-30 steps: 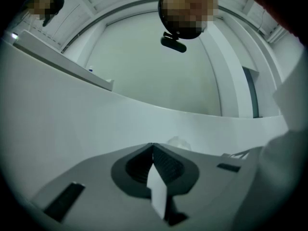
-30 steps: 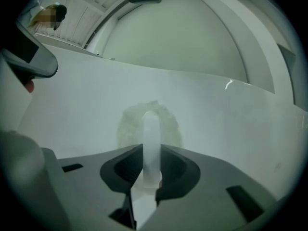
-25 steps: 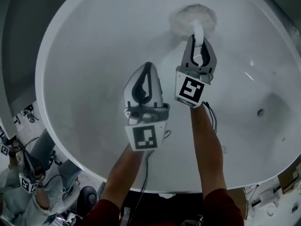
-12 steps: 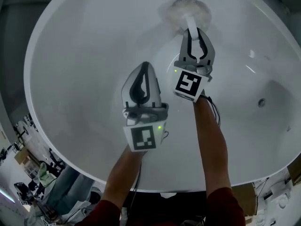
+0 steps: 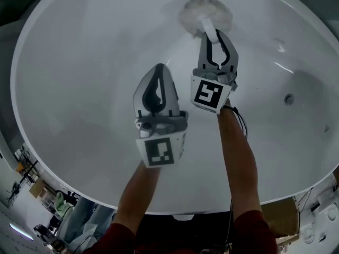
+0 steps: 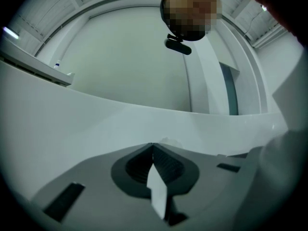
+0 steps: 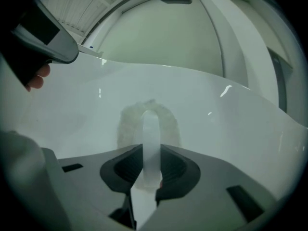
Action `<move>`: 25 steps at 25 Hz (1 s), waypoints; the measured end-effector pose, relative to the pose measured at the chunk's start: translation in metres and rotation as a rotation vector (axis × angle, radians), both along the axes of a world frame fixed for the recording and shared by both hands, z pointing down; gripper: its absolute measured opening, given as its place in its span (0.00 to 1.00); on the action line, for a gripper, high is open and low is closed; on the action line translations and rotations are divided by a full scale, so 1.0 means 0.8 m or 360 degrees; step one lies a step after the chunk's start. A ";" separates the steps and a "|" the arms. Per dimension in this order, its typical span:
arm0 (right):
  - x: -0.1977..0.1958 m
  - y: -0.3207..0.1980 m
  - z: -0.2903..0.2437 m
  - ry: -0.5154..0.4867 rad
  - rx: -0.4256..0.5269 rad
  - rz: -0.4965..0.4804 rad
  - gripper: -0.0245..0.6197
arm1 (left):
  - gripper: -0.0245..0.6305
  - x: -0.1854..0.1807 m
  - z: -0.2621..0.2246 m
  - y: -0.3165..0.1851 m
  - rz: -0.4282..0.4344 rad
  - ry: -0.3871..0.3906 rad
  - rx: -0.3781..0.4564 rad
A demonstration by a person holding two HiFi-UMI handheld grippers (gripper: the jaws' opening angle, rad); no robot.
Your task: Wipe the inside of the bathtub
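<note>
Wall (image 6: 130, 71): pale, plain.
Pillar (image 6: 206, 81): white, upright against the wall.
Ceiling (image 7: 84, 6): ribbed panels.
Strip light (image 6: 8, 32): lit, far left.
Floor (image 5: 21, 208): grey, cluttered at lower left.
Cardboard box (image 5: 279, 216): brown, lower right.

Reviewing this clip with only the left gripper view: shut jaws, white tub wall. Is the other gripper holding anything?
Observer: Yes, the right gripper is shut on the white handle of a round fluffy scrubber.
Operator: Is the scrubber on the tub?
Observer: Its pad looks pressed against the bathtub wall, at the far side in the head view.
Operator: Where is my gripper relative to it?
Observer: The left gripper is beside the right one, nearer the person, clear of the scrubber.
</note>
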State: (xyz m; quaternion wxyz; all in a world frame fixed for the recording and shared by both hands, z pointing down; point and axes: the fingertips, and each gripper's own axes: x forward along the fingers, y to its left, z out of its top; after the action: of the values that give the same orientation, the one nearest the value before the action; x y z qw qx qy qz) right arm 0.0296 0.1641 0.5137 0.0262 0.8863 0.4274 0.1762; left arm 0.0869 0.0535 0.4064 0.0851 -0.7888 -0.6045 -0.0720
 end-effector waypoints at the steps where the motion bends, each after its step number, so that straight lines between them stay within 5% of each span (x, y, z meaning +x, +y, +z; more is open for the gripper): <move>1: -0.010 0.003 0.003 0.0000 0.0004 0.0020 0.18 | 0.06 -0.008 0.004 0.005 0.0020 0.0000 0.0003; 7: -0.004 0.001 0.003 0.0000 0.0008 0.0090 0.18 | 0.06 0.013 0.001 0.015 0.0089 0.0005 -0.0003; 13: -0.170 0.048 0.025 -0.0021 0.0030 0.0213 0.18 | 0.06 -0.139 0.013 0.076 0.0203 -0.0025 -0.0012; 21: -0.293 0.081 0.041 -0.0040 0.0047 0.0328 0.18 | 0.06 -0.248 0.036 0.117 0.0322 -0.0025 0.0022; 25: -0.383 0.106 0.059 0.0000 0.0127 0.0511 0.18 | 0.06 -0.310 0.049 0.148 0.0409 -0.0044 0.0018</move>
State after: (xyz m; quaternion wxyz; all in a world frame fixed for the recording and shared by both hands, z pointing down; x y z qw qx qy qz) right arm -0.2767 0.2486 0.5609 -0.0376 0.8070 0.5562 0.1948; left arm -0.1611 0.1720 0.4454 0.0898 -0.7033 -0.7012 -0.0748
